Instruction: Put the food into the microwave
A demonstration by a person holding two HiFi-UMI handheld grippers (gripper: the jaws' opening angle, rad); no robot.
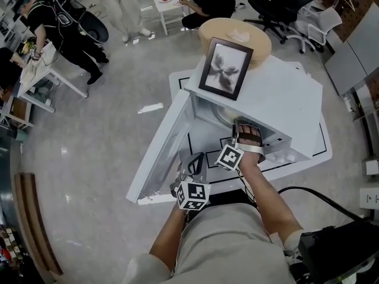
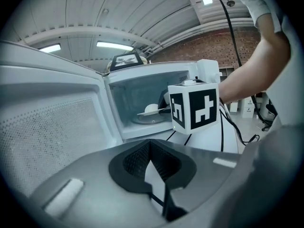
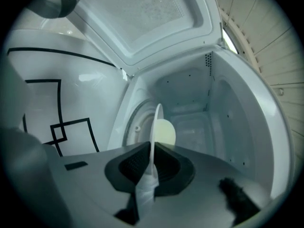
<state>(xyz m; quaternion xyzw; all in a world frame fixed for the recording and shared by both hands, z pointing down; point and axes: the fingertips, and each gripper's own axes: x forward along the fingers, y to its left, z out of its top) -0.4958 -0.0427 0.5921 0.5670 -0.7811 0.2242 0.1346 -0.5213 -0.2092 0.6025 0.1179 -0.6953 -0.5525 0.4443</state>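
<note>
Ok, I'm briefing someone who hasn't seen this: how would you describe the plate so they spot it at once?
Find the white microwave with its door swung open on the white table. Inside its cavity, the right hand-held gripper pinches a thin white plate by the rim. Unlike the turntable beneath, it carries a pale round piece of food.

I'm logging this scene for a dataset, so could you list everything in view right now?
table: one, white with black lines, mid-room
microwave: one, white, door open, on the table
picture frame: one, dark, atop the microwave
plate: one, white, at the microwave's opening
food: one piece, pale, on the plate
stool: one, tan, behind the microwave
people: three, background
office chairs: at least two, black and white, background
left gripper: one, grey, shut, empty, beside the door
right gripper: one, grey, shut on the plate
</note>
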